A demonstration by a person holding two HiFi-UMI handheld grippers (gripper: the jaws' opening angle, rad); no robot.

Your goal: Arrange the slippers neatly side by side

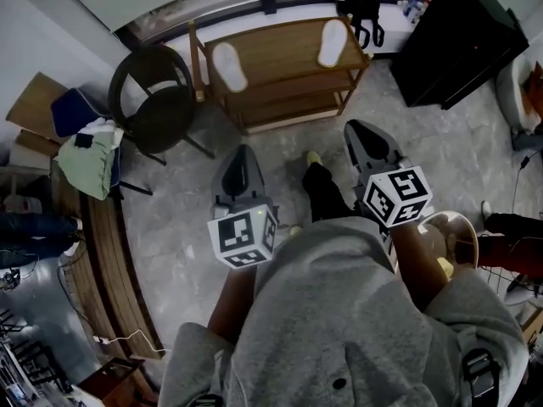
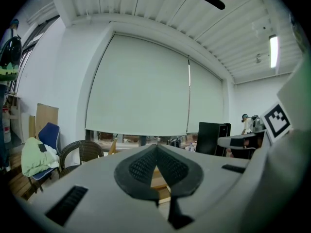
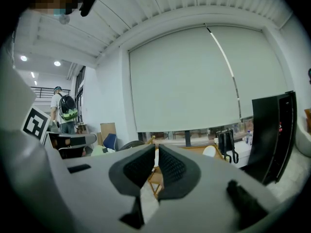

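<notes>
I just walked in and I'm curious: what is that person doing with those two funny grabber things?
A person stands facing a wooden shelf, holding the left gripper and the right gripper out in front. Both are shut and empty. The two white slippers lie far apart on the shelf's top, one near each end, and neither gripper touches them. So the tidying has not begun.

Marble floor (image 1: 170,223) w/ wood shelf (image 1: 280,51), blk cabinet (image 1: 462,41), wicker chair (image 1: 157,117)
</notes>
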